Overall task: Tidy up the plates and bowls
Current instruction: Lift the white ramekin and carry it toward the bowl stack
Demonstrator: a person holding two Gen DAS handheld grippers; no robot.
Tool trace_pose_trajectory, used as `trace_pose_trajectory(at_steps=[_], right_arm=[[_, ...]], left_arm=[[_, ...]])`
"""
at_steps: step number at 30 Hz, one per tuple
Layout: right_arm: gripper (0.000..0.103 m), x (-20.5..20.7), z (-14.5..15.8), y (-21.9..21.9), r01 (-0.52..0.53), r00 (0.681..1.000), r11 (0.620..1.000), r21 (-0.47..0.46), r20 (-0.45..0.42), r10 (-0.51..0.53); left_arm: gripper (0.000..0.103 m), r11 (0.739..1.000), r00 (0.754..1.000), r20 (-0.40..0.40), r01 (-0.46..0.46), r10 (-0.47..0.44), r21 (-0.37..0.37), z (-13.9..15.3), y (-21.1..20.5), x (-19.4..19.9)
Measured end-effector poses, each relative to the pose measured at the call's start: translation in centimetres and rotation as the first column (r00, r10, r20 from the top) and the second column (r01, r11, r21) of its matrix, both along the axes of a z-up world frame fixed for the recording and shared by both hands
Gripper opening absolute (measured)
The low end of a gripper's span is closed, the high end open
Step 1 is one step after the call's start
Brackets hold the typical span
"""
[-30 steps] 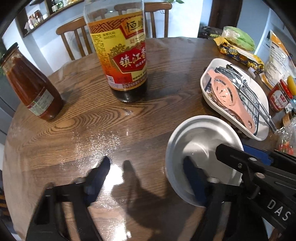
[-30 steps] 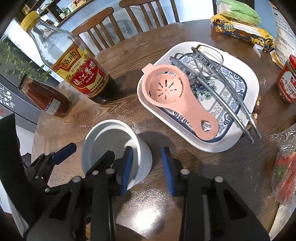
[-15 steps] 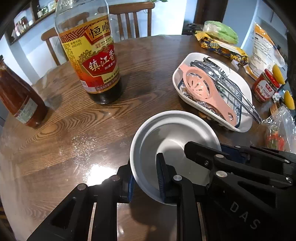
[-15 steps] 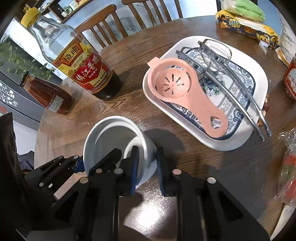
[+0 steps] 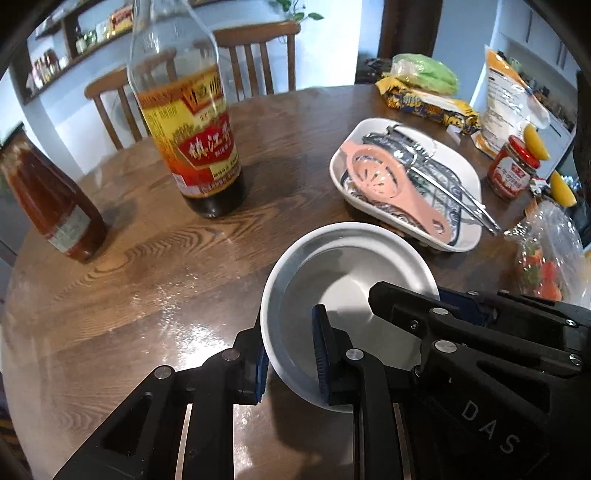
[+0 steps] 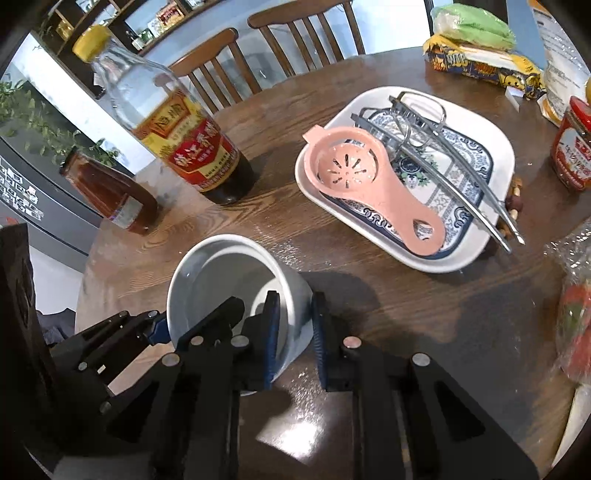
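A white bowl [image 5: 343,273] is held over the round wooden table [image 5: 155,266]; it also shows in the right wrist view [image 6: 225,280]. My left gripper [image 5: 291,354] is shut on its near left rim. My right gripper [image 6: 293,332] is shut on its right wall, one finger inside and one outside. A white rectangular plate [image 6: 484,122] with a blue patterned plate [image 6: 461,147] inside sits to the right, carrying a pink egg separator [image 6: 369,177] and metal tongs [image 6: 454,166]. The white plate also shows in the left wrist view [image 5: 454,162].
A tall vinegar bottle [image 5: 195,140] and a brown sauce bottle [image 5: 51,206] stand to the left of the bowl. A red jar [image 6: 572,147], snack packets [image 6: 480,62] and a bag of vegetables [image 6: 576,302] lie along the right edge. Wooden chairs [image 6: 295,33] stand behind the table.
Both grippers closed on the bowl's rim: the left from wide open, the right from straddling the wall. The bowl now sits slightly nearer the plates in view.
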State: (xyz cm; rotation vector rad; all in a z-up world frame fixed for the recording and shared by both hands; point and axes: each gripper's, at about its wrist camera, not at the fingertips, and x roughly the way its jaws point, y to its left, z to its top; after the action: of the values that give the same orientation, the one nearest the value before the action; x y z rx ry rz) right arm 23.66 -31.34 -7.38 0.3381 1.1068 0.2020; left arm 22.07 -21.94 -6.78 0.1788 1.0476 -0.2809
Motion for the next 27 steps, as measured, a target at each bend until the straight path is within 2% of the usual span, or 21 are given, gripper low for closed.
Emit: trace_pose_trajectory(at_steps=[9, 15, 27], right_arm=[[0.019, -3.4, 2.7, 0.1, 0.010, 0.997, 1.000, 0.010, 0.072, -0.010], [0.019, -7.0, 4.4, 0.6, 0.011, 0.994, 1.000, 0.018, 0.108, -0.012], [0.019, -14.9, 6.0, 2.6, 0.035, 0.989, 0.999, 0.025, 0.143, -0.038]], left_arm=[[0.021, 1.000, 0.998, 0.063, 0.005, -0.004, -0.015, 2.4, 0.3, -2.9], [0.021, 0.999, 0.993, 0.113, 0.022, -0.019, -0.028, 4.2, 1.3, -6.9], [0.021, 0.998, 0.989, 0.145, 0.046, -0.039, -0.047, 5.7, 3.4, -14.1]])
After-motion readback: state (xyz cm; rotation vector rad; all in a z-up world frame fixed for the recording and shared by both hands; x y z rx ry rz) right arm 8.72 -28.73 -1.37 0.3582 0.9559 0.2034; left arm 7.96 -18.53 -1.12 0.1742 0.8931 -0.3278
